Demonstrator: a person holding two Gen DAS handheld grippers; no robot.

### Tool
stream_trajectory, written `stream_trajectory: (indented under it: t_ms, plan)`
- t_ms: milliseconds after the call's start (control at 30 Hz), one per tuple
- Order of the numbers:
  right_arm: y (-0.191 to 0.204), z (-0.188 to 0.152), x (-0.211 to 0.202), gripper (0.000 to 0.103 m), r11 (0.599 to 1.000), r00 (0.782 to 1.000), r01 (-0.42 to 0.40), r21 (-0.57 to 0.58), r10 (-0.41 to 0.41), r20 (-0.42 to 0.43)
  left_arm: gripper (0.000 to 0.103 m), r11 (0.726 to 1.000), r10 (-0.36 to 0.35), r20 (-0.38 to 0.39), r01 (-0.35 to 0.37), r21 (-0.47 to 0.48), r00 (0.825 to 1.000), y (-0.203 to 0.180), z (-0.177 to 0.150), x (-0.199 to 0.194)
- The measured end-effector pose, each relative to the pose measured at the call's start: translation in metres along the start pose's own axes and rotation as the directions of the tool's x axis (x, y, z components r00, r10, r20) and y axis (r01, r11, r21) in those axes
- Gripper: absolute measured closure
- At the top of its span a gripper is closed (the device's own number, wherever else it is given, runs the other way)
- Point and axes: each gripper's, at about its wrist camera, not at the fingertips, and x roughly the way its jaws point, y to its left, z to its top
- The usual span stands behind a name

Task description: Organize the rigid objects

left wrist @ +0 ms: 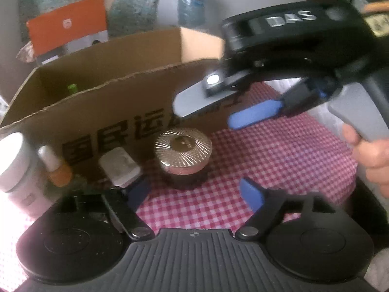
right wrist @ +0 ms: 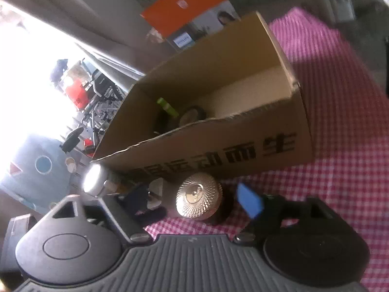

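My left hand-held gripper (left wrist: pixel 194 192) stands apart, empty, before the gold-lidded jar (left wrist: pixel 183 155); my right hand-held gripper (right wrist: pixel 194 199) stands apart too, holding nothing, jar (right wrist: pixel 198 198) between its fingers.

Both wrist views look down, close, at the gold-lidded jar (left wrist: pixel 182 143) (right wrist: pixel 198 196).

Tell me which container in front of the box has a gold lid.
The dark jar on the checked cloth; its ribbed lid is gold. The bottles left of it have white caps.
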Motion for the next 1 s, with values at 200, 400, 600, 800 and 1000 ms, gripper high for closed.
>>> stream_trajectory:
  t_ms: [200,400,600,800,1000]
  plan:
    - [-0.019,0.005,0.020,0.040,0.997,0.998,-0.021,0.078,0.025,-0.051,0.028,1.000,0.013,-0.045,-0.012,0.017,0.999,-0.001,0.006,0.016]
    - [-0.024,0.007,0.032,0.051,0.995,0.995,-0.036,0.093,0.044,-0.087,0.037,0.999,-0.012,-0.087,0.009,-0.037,0.996,0.005,0.009,0.030]
    - [-0.019,0.004,0.032,0.052,0.997,0.994,-0.027,0.068,0.034,-0.103,0.038,0.998,-0.027,-0.087,0.022,-0.066,0.996,0.004,0.008,0.031]
    - [-0.016,-0.008,0.021,0.052,0.999,0.993,-0.004,0.045,0.009,-0.114,0.038,0.997,-0.059,-0.098,0.053,-0.061,0.993,-0.003,0.008,0.027]
    - [-0.017,-0.023,-0.003,0.052,0.999,0.992,0.023,0.048,-0.016,-0.128,0.038,0.992,-0.121,-0.117,0.119,-0.030,0.986,-0.019,0.001,0.014]
